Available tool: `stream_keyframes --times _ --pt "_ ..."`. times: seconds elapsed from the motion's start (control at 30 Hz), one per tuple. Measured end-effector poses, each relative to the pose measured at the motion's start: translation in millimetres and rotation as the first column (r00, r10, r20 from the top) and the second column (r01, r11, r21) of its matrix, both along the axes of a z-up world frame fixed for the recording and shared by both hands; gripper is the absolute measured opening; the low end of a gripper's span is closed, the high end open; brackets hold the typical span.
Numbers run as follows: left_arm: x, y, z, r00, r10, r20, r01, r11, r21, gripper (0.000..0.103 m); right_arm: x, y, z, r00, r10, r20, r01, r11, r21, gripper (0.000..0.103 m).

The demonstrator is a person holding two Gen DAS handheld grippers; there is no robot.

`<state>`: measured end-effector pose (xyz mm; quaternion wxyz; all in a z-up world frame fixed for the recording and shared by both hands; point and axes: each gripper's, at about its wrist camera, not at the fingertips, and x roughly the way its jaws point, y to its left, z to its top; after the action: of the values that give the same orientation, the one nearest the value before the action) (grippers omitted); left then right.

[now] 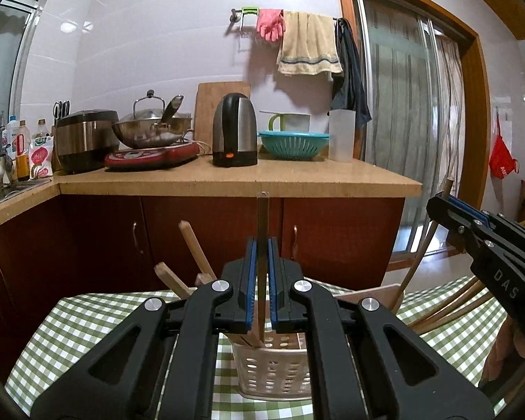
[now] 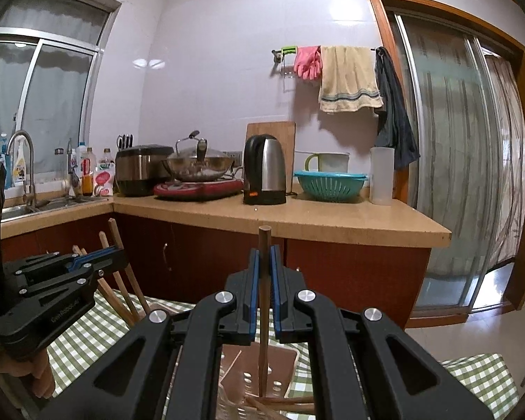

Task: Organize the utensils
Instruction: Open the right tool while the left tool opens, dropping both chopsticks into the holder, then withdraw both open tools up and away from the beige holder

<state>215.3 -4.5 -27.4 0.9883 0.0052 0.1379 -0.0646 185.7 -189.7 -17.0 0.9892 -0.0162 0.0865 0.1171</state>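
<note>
My left gripper (image 1: pixel 262 245) is shut on a pale wooden chopstick (image 1: pixel 262 217) held upright, its lower end reaching into a white perforated basket (image 1: pixel 273 367) on the green checked tablecloth (image 1: pixel 70 329). Other wooden chopsticks (image 1: pixel 196 252) lean out of that basket. My right gripper (image 2: pixel 263 253) is shut on a dark brown chopstick (image 2: pixel 264 241) held upright over a brown perforated basket (image 2: pixel 276 378). More chopsticks (image 2: pixel 283 402) lie low in that view. Each gripper shows in the other's view: the right one (image 1: pixel 437 197) at right, the left one (image 2: pixel 117 250) at left.
Beyond the table runs a wooden counter (image 1: pixel 241 178) over red cabinets, holding a kettle (image 1: pixel 234 129), wok, rice cooker, teal colander (image 1: pixel 294 143) and a sink at left. A glass sliding door (image 2: pixel 462 161) is at right.
</note>
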Motion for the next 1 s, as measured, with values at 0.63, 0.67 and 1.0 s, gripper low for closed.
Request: stream_keyframes --times 0.63,0.67,1.0 --pt "0 -7 -4 1.0 0.011 -0.012 -0.01 0.999 0.035 0.062 -2 2 2 1.0 -0.027 -0.006 0.027 1.0 -0.001 0.074" --pt "-1 -8 -3 1.0 0.014 -0.007 -0.013 0.999 0.038 0.069 -2 1 4 1.0 -0.027 -0.002 0.027 1.0 -0.001 0.075" --pt "-4 -9 4 0.999 0.035 0.032 -0.036 0.999 0.031 0.091 -9 -8 19 0.998 -0.055 0.032 0.054 0.998 0.029 0.084"
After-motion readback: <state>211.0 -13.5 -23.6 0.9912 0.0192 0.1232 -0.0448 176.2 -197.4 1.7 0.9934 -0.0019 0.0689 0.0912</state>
